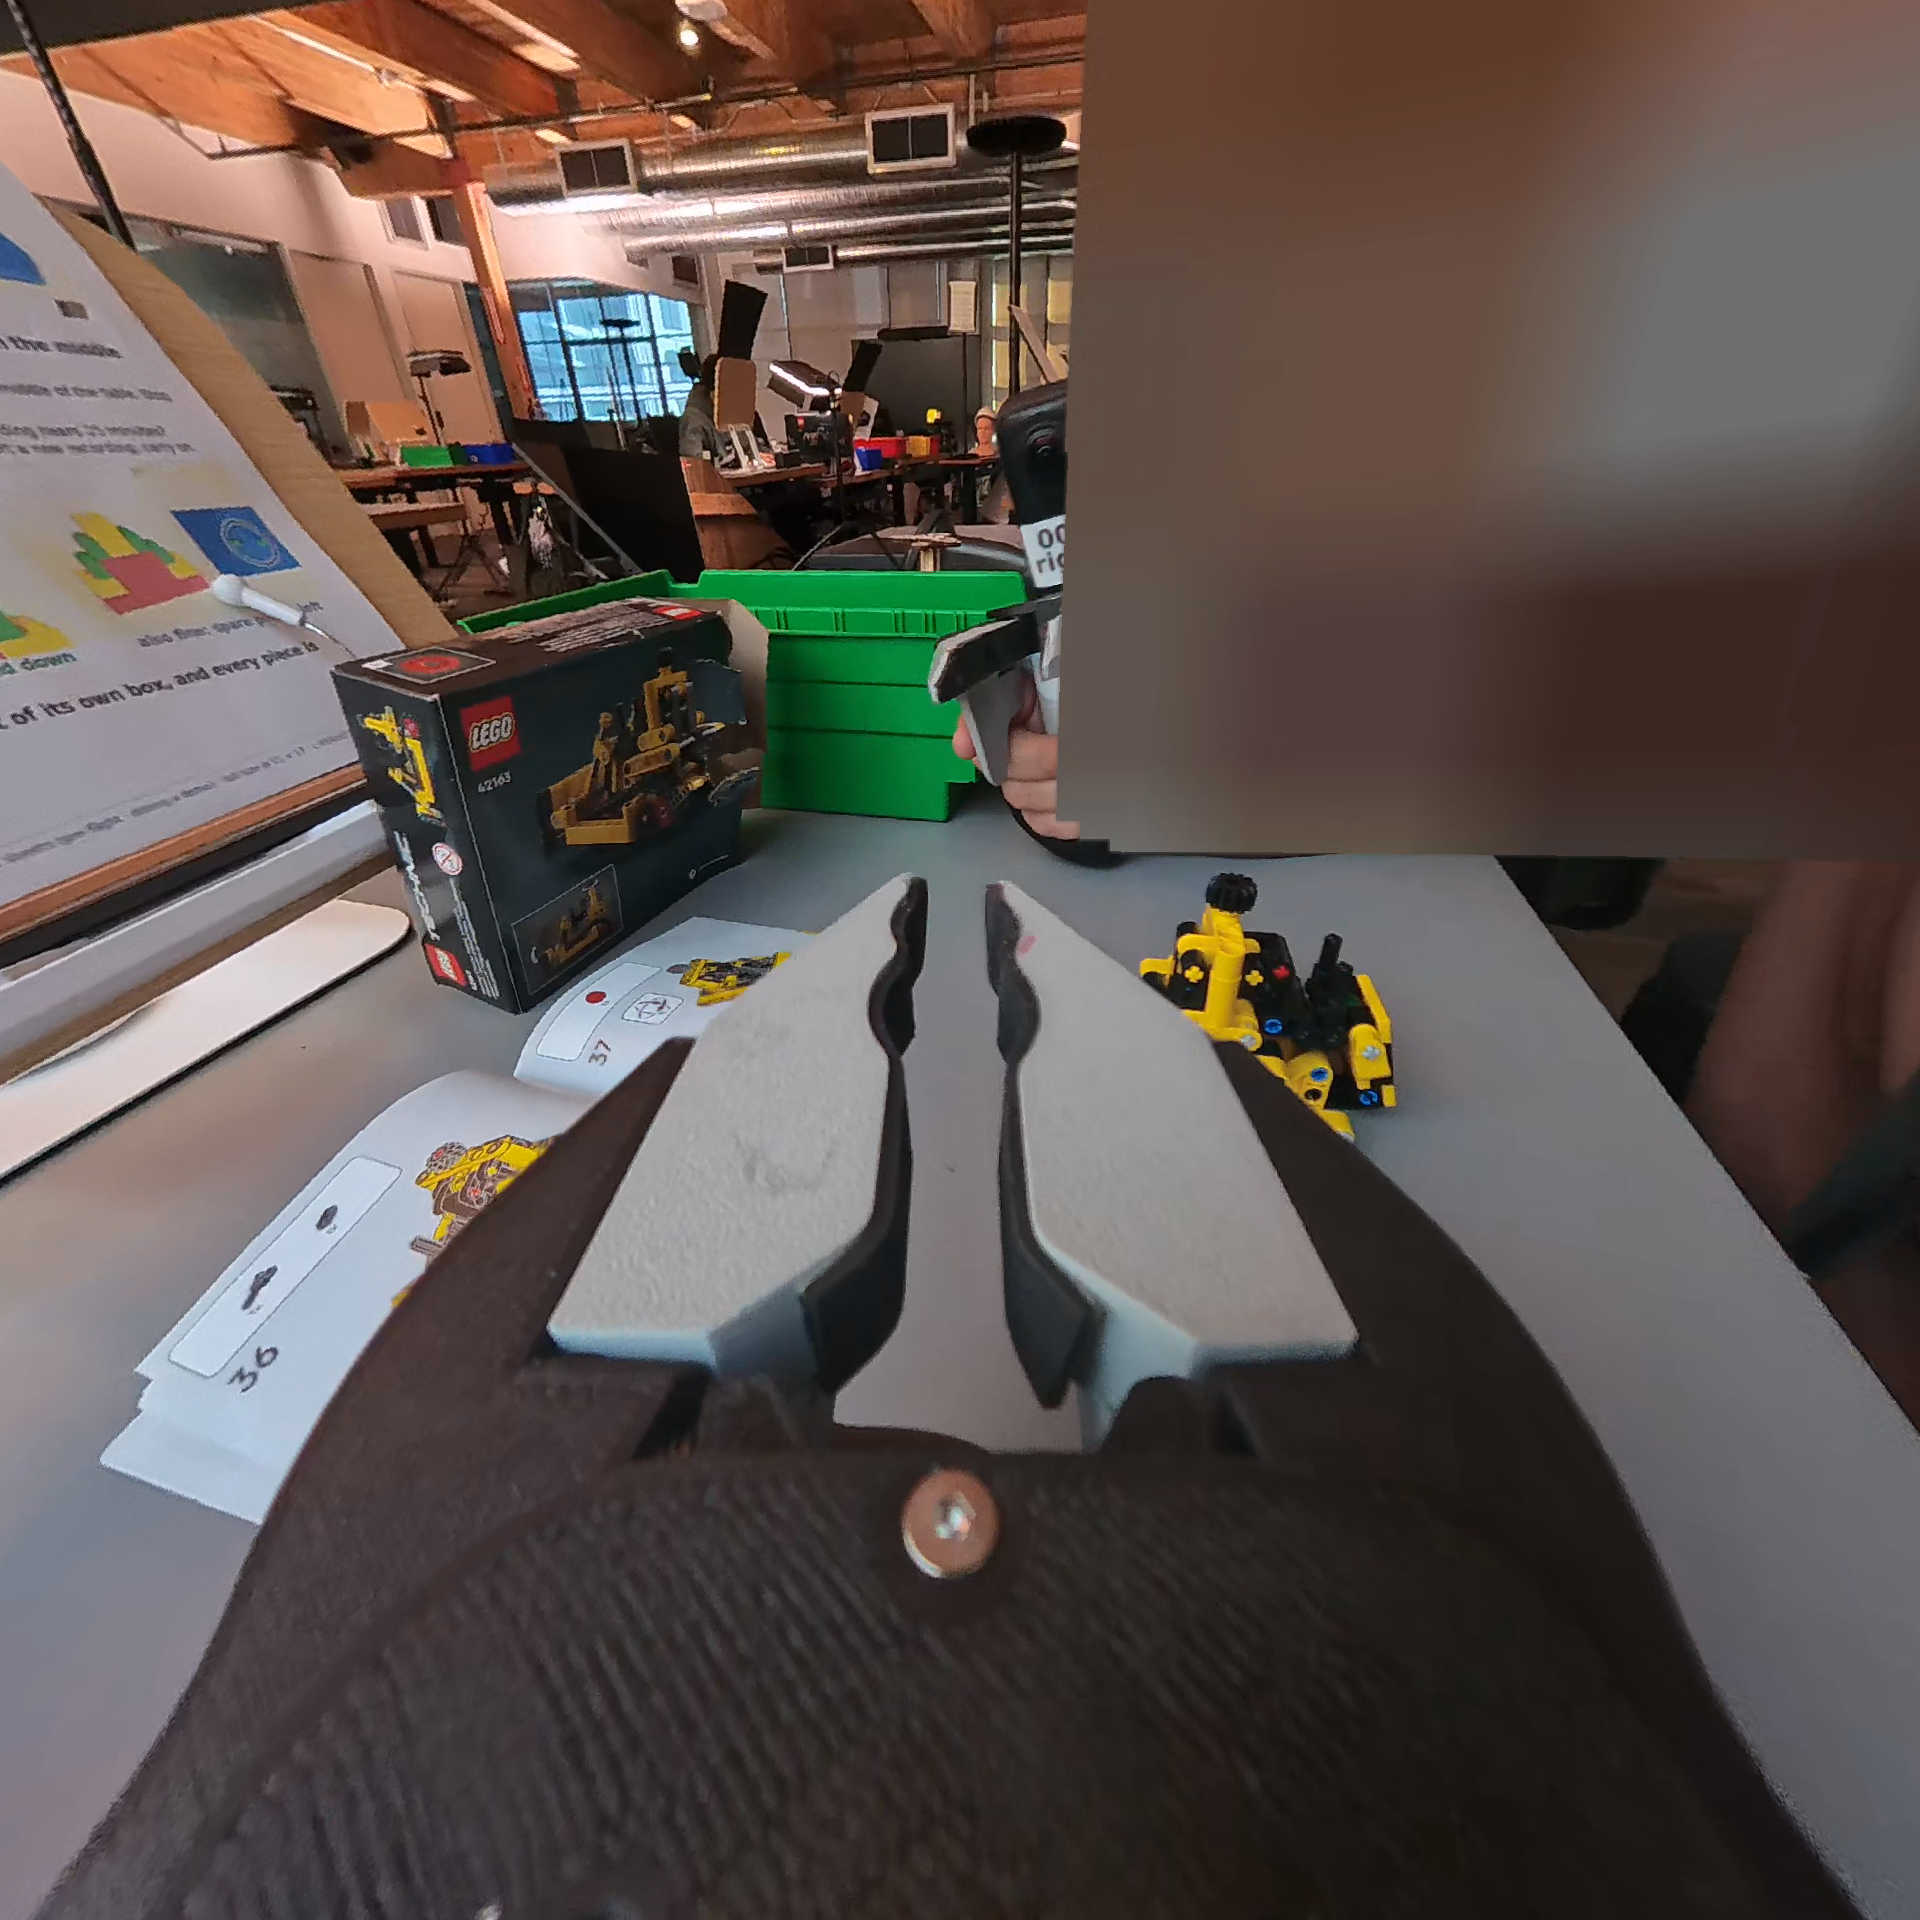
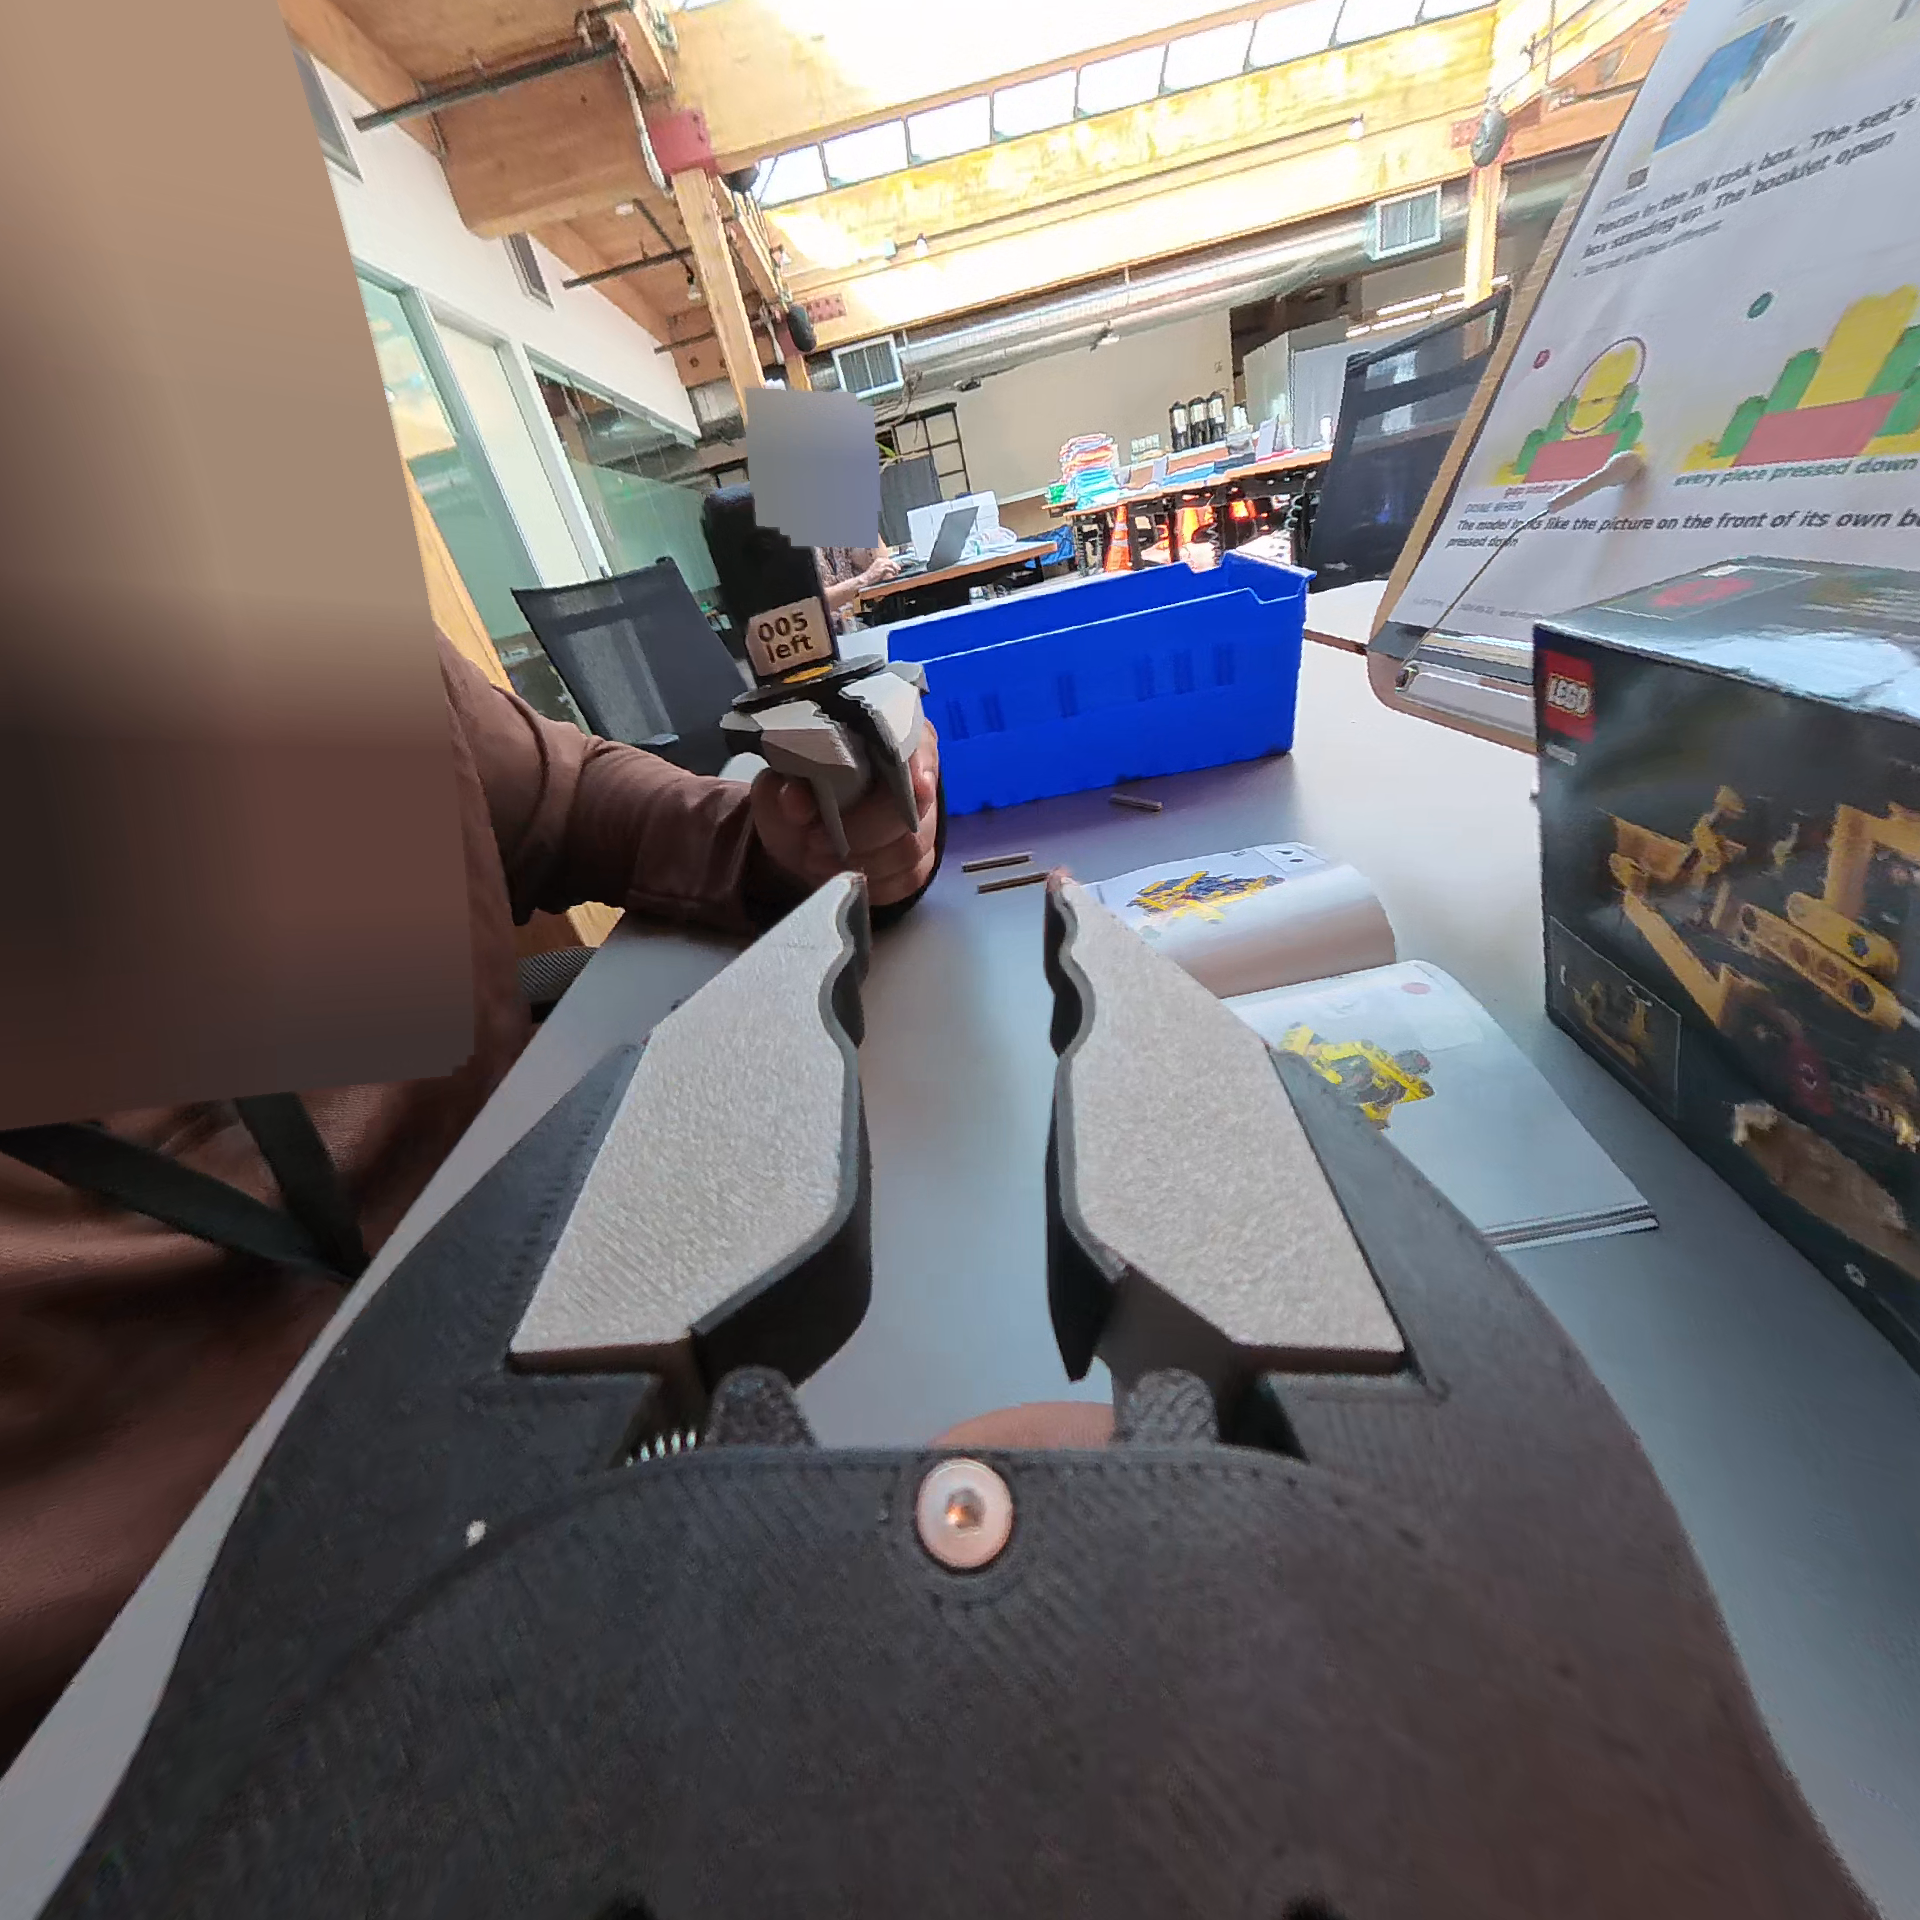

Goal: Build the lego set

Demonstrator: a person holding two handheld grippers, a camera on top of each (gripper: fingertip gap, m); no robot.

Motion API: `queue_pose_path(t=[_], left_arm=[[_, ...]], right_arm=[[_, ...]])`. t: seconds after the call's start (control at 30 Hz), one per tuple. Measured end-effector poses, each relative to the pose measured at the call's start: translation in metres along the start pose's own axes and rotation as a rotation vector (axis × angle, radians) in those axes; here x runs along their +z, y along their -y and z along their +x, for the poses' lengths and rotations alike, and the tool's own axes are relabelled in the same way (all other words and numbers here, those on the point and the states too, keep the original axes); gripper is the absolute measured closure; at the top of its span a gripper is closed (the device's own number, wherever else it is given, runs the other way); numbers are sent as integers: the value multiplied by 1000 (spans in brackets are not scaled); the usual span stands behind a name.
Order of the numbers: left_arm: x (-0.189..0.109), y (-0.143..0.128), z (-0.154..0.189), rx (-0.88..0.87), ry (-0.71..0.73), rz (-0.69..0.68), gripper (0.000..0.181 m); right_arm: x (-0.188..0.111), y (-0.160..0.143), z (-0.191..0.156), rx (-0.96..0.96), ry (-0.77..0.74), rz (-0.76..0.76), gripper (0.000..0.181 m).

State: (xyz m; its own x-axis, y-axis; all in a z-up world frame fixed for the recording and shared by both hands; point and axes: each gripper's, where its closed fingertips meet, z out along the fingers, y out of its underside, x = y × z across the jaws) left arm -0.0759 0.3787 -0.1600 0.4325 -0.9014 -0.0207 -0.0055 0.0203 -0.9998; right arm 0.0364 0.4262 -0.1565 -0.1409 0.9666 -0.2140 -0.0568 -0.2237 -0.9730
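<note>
A partly built yellow and black lego model point(image 1: 1278, 997) stands on the grey table point(image 1: 1507, 1351), just right of my left gripper's tips. My left gripper point(image 1: 956, 899) is open by a narrow gap and empty, held above the table; it also shows far off in the right wrist view point(image 2: 831, 738). My right gripper point(image 2: 958, 883) is open and empty above the table, and it shows at the back of the left wrist view point(image 1: 987, 665). An open instruction booklet point(image 1: 343, 1247) point(image 2: 1351, 1039) lies flat. Three dark loose rod pieces point(image 2: 997, 862) lie near a blue bin.
The lego box point(image 1: 551, 800) point(image 2: 1745, 914) stands behind the booklet. A green bin point(image 1: 862, 707) stands at the back, and a blue bin point(image 2: 1101, 686) at the other end. A printed instruction board point(image 1: 156, 582) point(image 2: 1714, 364) leans on a stand. A person's brown sleeve point(image 2: 582, 810) lies along the table edge. One gripper's finger ends stand about 12 cm off the other's.
</note>
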Motion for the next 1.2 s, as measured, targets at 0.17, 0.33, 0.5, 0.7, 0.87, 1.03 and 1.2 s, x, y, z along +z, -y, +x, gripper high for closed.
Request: queue_pose_path(t=[0.17, 0.33, 0.5, 0.7, 0.87, 1.03, 1.2], left_arm=[[-2, 2, -3, -25, -32, 18, 167], [3, -4, -6, -45, -23, -27, 162], [3, -4, -6, -47, -18, -27, 162], [2, -6, 4, -2, -46, -54, 163], [1, -16, 19, 35, -104, -130, 162], [-5, -20, 28, 46, -155, -152, 160], [-8, -19, 31, 28, -182, -148, 160]], right_arm=[[4, -4, 0, -64, -15, -37, 156], [5, -5, -1, -95, -40, -44, 157], [6, -9, 0, -124, -73, -68, 158], [8, -16, -9, -142, -26, -114, 157], [6, -17, -11, -131, -6, -121, 156], [6, -23, -14, -152, 12, -167, 155], [10, -41, -28, -181, 83, -285, 151]])
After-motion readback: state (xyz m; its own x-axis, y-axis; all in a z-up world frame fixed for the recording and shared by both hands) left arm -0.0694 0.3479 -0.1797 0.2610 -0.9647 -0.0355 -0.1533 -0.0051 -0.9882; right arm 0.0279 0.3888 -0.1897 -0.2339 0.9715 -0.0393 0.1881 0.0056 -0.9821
